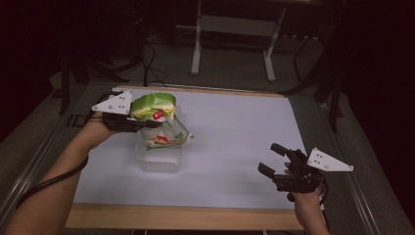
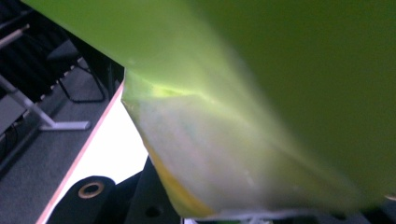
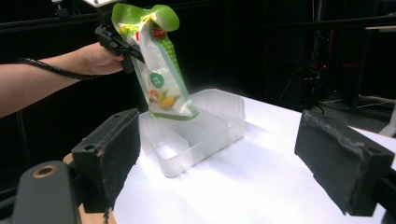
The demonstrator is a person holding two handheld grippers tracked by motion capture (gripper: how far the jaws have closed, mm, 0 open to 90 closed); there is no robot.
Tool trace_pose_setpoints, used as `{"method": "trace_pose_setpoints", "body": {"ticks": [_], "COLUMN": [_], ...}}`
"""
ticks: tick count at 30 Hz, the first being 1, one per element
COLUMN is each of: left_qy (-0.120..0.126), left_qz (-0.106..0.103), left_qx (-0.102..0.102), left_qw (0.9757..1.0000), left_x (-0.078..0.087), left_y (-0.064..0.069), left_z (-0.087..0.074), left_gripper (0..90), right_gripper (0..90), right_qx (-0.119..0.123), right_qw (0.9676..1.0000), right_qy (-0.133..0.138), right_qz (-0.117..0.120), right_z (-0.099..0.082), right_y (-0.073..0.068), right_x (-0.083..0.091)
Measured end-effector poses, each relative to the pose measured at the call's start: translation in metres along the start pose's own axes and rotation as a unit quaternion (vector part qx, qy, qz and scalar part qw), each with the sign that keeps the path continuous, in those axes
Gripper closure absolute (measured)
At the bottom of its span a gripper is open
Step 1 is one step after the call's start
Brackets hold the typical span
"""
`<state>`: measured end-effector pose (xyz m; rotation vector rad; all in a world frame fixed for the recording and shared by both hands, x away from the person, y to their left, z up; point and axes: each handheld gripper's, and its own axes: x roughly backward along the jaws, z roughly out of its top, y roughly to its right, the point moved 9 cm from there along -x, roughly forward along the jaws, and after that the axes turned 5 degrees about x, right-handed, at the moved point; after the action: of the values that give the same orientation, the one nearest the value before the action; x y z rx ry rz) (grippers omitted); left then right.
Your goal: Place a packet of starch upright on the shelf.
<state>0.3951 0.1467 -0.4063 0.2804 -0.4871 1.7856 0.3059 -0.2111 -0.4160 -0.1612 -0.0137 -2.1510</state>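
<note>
Mostly blur in my left gripper view: the pouch sits so close to the lens it's a green-and-white smear, no print readable, and the jaws themselves are hidden behind it. From the high view I see my left gripper clamped on the upper part of that pouch, jaws squeezed in as tight as they go on the film. The pouch top is folded over, so I can't read the label; bottom end hangs down into or just over the clear tray — can't tell if it touches.

The right gripper view is the clearest: pouch tilted, lower corner over the tray's back compartment, left gripper pinching it near the top. Tray walls are see-thru, dividers faint; I make out approx three compartments, not sure.

My right gripper is well apart, low at the table's near right, jaws spread wide w/ nothing between.

Count: one pouch, one tray, two grippers.
</note>
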Motion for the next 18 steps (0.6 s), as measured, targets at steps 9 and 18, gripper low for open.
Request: {"method": "trace_pose_setpoints", "body": {"ticks": [9, 18], "left_qy": [-0.022, -0.067], "left_qz": [-0.015, -0.039], "left_qx": [0.001, -0.016], "left_qw": [0.9996, 0.9969], "left_x": [-0.004, -0.01], "left_y": [0.01, 0.018], "left_z": [-0.023, -0.045], "left_gripper": [73.7, 73.7], "right_gripper": [14.3, 14.4], "right_qx": [-0.005, -0.007], "right_qw": [1.0, 0.9999], "right_qy": [-0.008, -0.013], "right_qz": [0.001, 0.007], "right_z": [-0.005, -0.011], "right_y": [0.001, -0.001], "right_x": [0.0, -0.003]}}
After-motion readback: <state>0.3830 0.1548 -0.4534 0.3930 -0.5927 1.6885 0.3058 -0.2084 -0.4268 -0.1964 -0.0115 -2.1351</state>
